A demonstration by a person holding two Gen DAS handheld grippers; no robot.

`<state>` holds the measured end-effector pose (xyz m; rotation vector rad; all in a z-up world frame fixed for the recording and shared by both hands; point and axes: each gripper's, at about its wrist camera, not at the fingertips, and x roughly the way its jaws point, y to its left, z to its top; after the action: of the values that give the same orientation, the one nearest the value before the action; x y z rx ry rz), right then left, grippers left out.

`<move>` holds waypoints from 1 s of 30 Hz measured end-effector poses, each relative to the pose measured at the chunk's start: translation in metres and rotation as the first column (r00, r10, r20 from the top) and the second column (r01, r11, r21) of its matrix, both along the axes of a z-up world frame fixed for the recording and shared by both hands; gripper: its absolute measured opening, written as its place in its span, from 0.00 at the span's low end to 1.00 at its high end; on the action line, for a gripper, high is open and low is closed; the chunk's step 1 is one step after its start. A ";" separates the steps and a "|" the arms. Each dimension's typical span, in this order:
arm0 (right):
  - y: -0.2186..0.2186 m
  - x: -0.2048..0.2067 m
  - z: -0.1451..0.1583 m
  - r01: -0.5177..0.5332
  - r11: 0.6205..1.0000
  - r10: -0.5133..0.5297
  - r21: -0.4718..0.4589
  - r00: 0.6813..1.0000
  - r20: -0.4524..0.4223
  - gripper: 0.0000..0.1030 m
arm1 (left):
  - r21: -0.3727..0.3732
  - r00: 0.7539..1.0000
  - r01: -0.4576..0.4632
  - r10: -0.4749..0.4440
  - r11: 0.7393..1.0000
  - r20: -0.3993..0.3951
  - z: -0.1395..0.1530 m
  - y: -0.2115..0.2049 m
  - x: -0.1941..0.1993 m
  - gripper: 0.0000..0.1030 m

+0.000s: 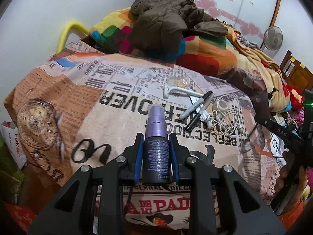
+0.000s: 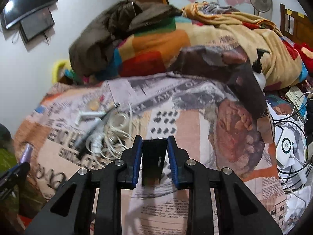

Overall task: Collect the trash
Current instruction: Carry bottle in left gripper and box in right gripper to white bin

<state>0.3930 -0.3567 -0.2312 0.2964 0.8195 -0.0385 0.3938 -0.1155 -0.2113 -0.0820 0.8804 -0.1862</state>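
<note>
Left gripper (image 1: 156,146): jaws clamped on a purple spray bottle (image 1: 156,137), lower centre of frame. Right gripper (image 2: 153,146): jaws narrow, holding a flat black object (image 2: 153,156), lower centre. Markers (image 1: 197,109), razor (image 1: 176,92) and tangled white cord (image 1: 228,121) lie on the printed bedspread (image 1: 97,101), centre right.

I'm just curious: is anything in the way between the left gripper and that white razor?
Only its own load: the left gripper is shut on a purple bottle. Nothing else lies on the bedspread before the razor.
</note>
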 end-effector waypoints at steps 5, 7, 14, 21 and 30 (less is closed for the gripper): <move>0.019 -0.003 0.025 -0.035 0.999 0.035 -0.003 0.998 0.043 0.21 | 0.012 0.998 -0.023 0.022 1.000 0.053 0.033 0.023 -0.020 0.24; 0.029 -0.009 0.036 -0.052 0.999 0.052 0.002 0.997 0.062 0.21 | 0.014 0.997 -0.037 0.036 0.999 0.073 0.046 0.035 -0.030 0.24; 0.063 -0.034 0.078 -0.128 0.992 0.125 0.021 0.984 0.124 0.21 | -0.011 0.987 -0.093 0.094 0.996 0.127 0.081 0.075 -0.066 0.24; 0.121 -0.057 0.116 -0.242 0.970 0.238 0.001 0.953 0.188 0.21 | -0.001 0.973 -0.153 0.151 0.988 0.174 0.108 0.118 -0.114 0.24; 0.228 -0.084 0.126 -0.459 0.888 0.455 -0.026 0.869 0.194 0.21 | 0.008 0.954 -0.257 0.252 0.966 0.164 0.112 0.191 -0.169 0.24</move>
<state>0.3088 -0.1292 -0.1047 0.1159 0.6771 0.4413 0.2246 0.0754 -0.0988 -0.1502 0.7027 0.0615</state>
